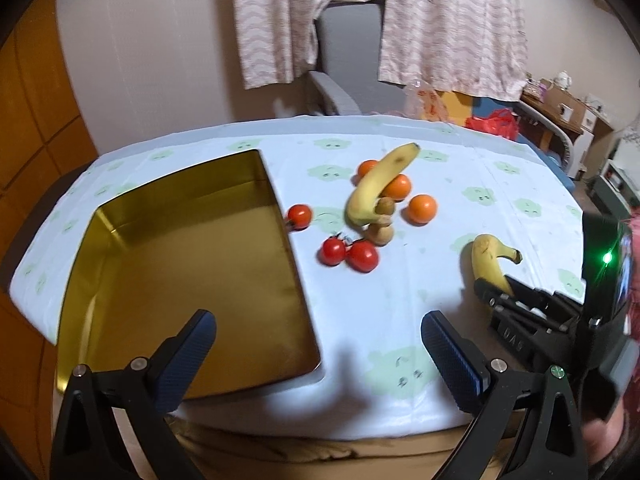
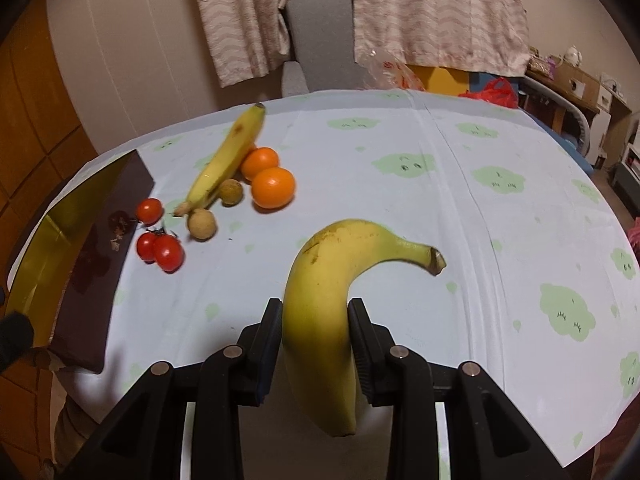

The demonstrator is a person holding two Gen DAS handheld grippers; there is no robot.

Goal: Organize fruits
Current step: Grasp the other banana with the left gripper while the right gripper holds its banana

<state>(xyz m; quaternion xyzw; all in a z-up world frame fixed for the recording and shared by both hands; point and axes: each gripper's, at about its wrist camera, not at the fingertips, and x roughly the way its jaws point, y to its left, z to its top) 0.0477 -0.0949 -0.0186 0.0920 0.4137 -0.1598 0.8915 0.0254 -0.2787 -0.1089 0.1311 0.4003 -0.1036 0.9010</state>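
The right gripper point(image 2: 314, 316) is angled downward over the table point(image 2: 460, 208), and its jaws are pinched on a banana point(image 2: 324, 300) at mid-body, the stem end curving away to the right above the cloth. The left gripper point(image 1: 318, 344) is likewise tilted down, its jaws spread wide with nothing between them, held over the near corner of the gold-lined box point(image 1: 180, 260). A second banana point(image 1: 380, 184), oranges point(image 1: 422, 209) and tomatoes point(image 1: 362, 256) are clustered just beside the box.

Bare cloth point(image 2: 460, 208) right of the fruit cluster point(image 2: 224, 196) lies open.
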